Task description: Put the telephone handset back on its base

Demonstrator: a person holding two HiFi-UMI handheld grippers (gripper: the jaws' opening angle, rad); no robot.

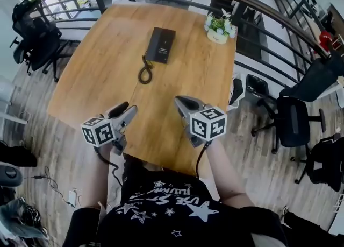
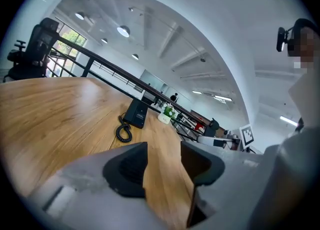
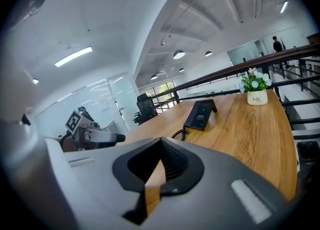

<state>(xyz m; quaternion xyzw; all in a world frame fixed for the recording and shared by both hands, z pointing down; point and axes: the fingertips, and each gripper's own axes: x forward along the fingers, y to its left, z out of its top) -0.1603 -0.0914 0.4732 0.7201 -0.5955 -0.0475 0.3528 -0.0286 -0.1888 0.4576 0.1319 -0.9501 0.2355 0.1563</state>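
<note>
Closest in, over the near edge of the wooden table (image 1: 102, 63), the person holds both tools low and tipped slightly down, with their marker cubes facing the head camera. The left gripper (image 1: 126, 109) has its jaws partly apart. In its own view only bare wood shows in the gap, so it carries nothing. The right gripper (image 1: 181, 102) has its jaws drawn together to a point. Its own view shows the tips meeting with just a thin wedge of wood behind them, and nothing is pinched there. Beyond them lies a long stretch of bare tabletop, then the coiled cord (image 1: 145, 72), looped toward the person off the near left corner of the telephone (image 1: 161, 45). The telephone sits well apart from both tools, out past the middle of the table. It is almost straight ahead, on a line that runs between the two grippers and passes a little closer to the right one. Its long axis runs away from the person, nearly in line with the way both tools point. From here the handset cannot be told from its base, so I cannot say whether it is seated. Reaching it calls for a long move forward, and the right hand seems slightly the nearer. Further right stands a small flower pot (image 1: 217, 32), and past it the curved railing (image 1: 258, 4).
</note>
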